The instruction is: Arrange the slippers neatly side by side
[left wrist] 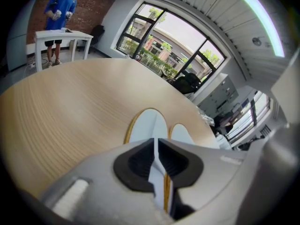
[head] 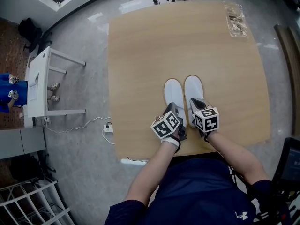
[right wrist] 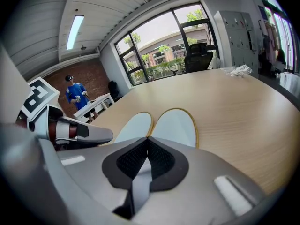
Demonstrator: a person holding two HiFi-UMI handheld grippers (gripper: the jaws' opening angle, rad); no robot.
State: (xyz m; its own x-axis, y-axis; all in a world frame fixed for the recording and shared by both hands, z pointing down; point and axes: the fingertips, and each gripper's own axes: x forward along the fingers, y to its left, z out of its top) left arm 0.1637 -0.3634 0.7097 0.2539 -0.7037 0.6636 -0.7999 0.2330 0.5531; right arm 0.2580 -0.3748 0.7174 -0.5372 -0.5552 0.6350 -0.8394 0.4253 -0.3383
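Head view gives me the whole table (head: 140, 55), so I describe every place against it. On the floor left of the table stands a white side table (head: 40, 78) with a person in blue (head: 7, 95) beside it; they have no part in my work.

On the table, in its near half and a little right of its middle, lie the left slipper (head: 173, 95) and the right slipper (head: 193, 89), toes toward the far edge. They touch along their inner sides, and the toes are almost level, the right one slightly farther.

My left gripper (head: 174, 110) is clenched on the heel rim of the left slipper. In the left gripper view the black pads (left wrist: 136, 163) press a thin white and yellow edge between them. My right gripper (head: 197, 105) grasps the heel of the right slipper in the same way. The right gripper view shows a strip of pale fabric pinched between its pads (right wrist: 164, 161).

I think each heel is held so because from there one can slide and turn a slipper without covering its toe. I judge the pair nearly arranged; perhaps a small levelling of the toes is left before letting go.

At the far right corner of the table lies a clear plastic bag (head: 236, 18), well apart from the slippers.
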